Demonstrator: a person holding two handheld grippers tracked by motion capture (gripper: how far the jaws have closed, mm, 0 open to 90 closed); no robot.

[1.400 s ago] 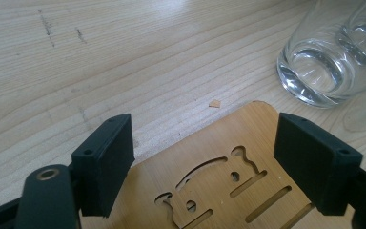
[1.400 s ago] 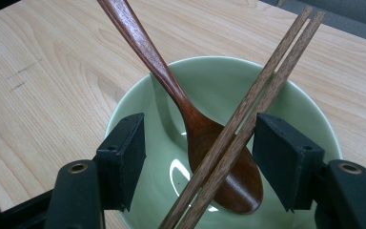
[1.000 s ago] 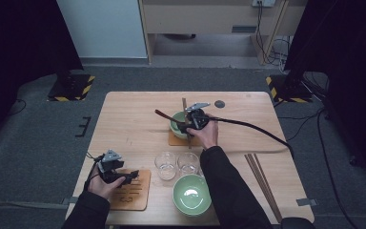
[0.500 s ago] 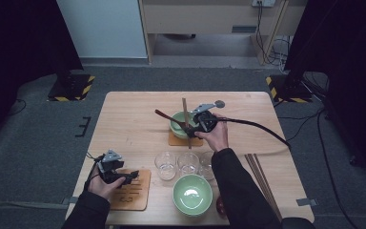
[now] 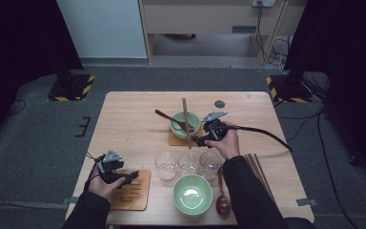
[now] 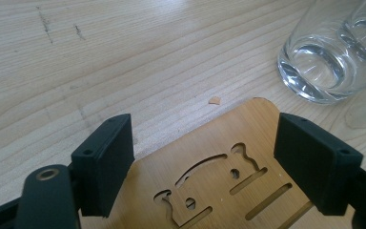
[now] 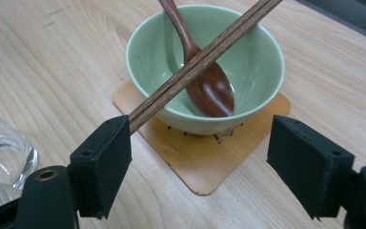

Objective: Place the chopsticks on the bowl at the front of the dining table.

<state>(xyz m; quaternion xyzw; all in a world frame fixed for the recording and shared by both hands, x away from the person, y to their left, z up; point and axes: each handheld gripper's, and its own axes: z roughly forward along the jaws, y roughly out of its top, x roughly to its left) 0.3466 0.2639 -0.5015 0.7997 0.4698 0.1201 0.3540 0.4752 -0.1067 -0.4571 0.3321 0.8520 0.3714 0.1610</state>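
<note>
Right gripper (image 7: 198, 157) jaws have just been spreading, nothing pinched, the dark wooden chopsticks (image 7: 205, 55) laid across the far green bowl (image 7: 248, 62), over its spoon (image 7: 205, 81). Risk: their near end passes behind one jaw, so backing off could drag them off. Left gripper (image 6: 205, 162) spread over the near-left coaster (image 6: 219, 181).

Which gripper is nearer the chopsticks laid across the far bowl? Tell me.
Right. The right gripper sits at the chopsticks' near end, jaws open and just opening; the left gripper hovers far off over the near-left coaster.
</note>
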